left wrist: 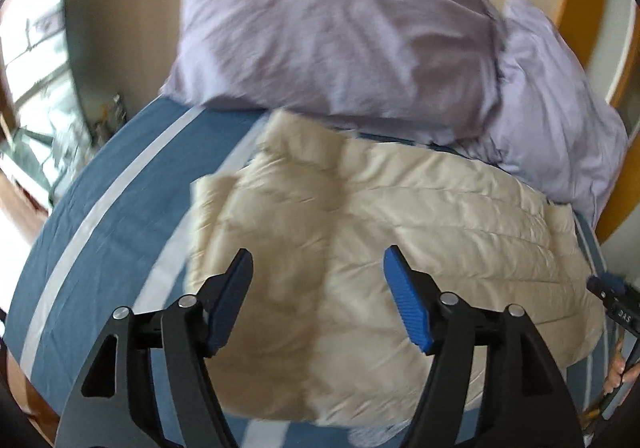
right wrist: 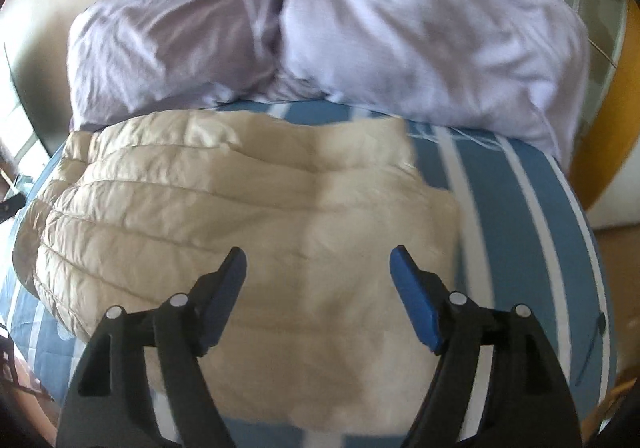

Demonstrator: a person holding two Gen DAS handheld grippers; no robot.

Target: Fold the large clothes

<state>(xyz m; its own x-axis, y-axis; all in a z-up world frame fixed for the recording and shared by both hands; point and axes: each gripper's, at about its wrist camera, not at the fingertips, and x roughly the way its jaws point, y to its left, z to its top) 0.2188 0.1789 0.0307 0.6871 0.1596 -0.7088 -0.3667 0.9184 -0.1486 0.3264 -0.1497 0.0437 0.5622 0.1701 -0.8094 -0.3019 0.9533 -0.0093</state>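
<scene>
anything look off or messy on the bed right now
Nothing damaged or spilled. The cream puffer jacket lies folded on the striped blue bedsheet, its edges a bit uneven. The lilac duvet is bunched in a heap behind it.

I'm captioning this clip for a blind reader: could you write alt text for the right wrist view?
The open right gripper hangs above a folded cream puffer jacket lying on a blue-and-white striped bedsheet. Two lilac pillows sit behind the jacket.
</scene>
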